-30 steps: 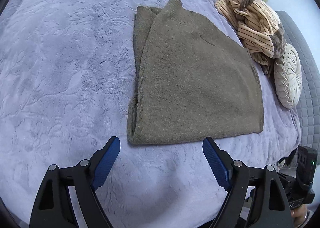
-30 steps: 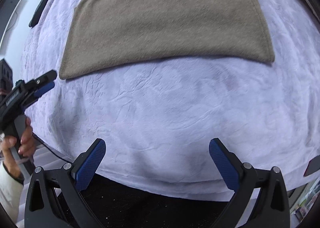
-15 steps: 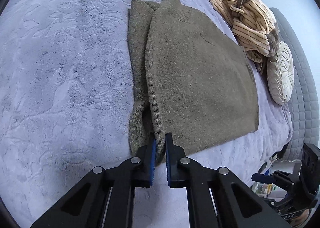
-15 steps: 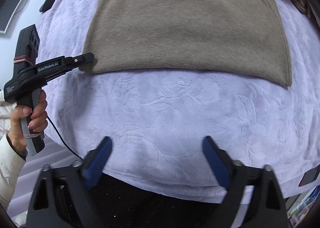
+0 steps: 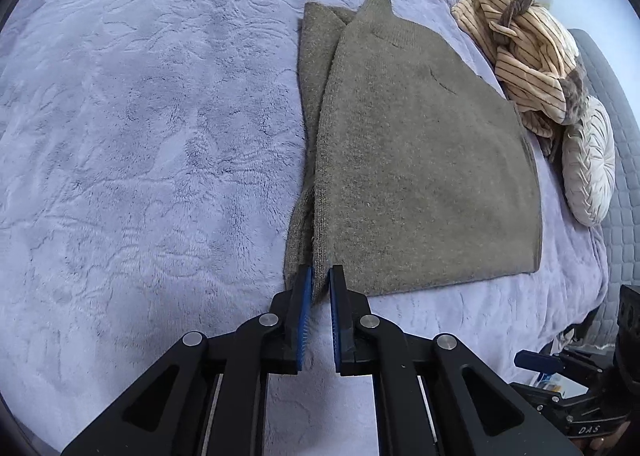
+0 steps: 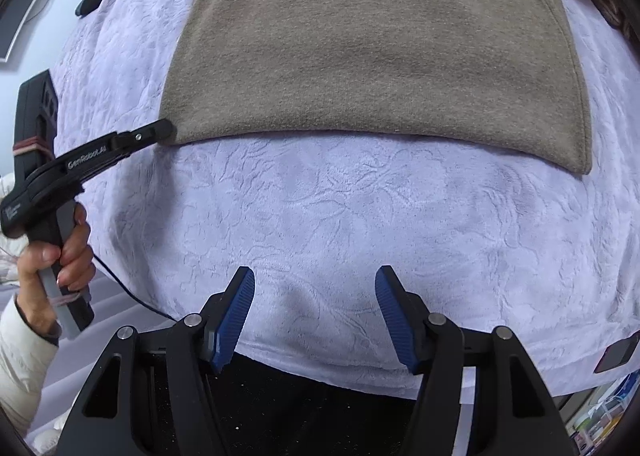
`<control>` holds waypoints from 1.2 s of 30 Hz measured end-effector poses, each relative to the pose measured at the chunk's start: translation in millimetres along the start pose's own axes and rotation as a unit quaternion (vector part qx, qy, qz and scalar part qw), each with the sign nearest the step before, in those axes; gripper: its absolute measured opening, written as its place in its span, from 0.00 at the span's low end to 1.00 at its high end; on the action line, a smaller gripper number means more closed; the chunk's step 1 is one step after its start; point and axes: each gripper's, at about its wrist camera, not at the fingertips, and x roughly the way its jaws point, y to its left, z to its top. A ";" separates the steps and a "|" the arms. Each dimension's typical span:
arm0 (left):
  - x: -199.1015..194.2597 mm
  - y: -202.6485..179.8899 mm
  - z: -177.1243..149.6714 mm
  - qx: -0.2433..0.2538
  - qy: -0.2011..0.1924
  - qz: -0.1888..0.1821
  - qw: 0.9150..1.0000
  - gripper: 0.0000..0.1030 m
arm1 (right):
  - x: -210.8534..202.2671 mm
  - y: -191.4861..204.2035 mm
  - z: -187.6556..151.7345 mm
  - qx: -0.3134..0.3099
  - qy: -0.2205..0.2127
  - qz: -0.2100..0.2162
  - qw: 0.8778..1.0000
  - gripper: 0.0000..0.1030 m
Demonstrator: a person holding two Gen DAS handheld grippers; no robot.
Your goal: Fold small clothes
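On the lavender blanket (image 5: 160, 136) lay the olive knit garment (image 5: 420, 160), flat and half-folded. Left gripper (image 5: 319, 288) was clamped on its near left corner; right gripper (image 6: 314, 310) hung wide open, empty, short of the hem. Knit looked soft, light and floppy, so the near right corner (image 6: 576, 160) was likely the matching grab.

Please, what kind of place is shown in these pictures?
Probably a bedroom: the brown knit garment lies on a plush lilac blanket spread over what looks like a bed, with a round pleated cushion at its edge.

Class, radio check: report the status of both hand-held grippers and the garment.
Left hand-held gripper shut on olive knit garment, near corner. Right hand-held gripper open, short of garment. Striped clothes beside it, not blocking.
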 end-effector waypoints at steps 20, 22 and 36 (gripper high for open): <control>-2.8 -22.0 -18.4 -0.003 0.017 0.040 0.999 0.81 | -0.3 -7.6 -9.9 0.030 -0.013 0.016 0.999 0.68; -2.5 -25.9 -21.1 -0.004 0.017 0.034 0.999 0.81 | -0.5 -9.0 -11.5 0.031 -0.013 0.016 0.999 0.68; 7.0 -31.8 -29.6 -0.066 0.024 -0.061 0.996 0.81 | 4.9 -27.3 -22.5 0.057 -0.007 0.017 0.998 0.68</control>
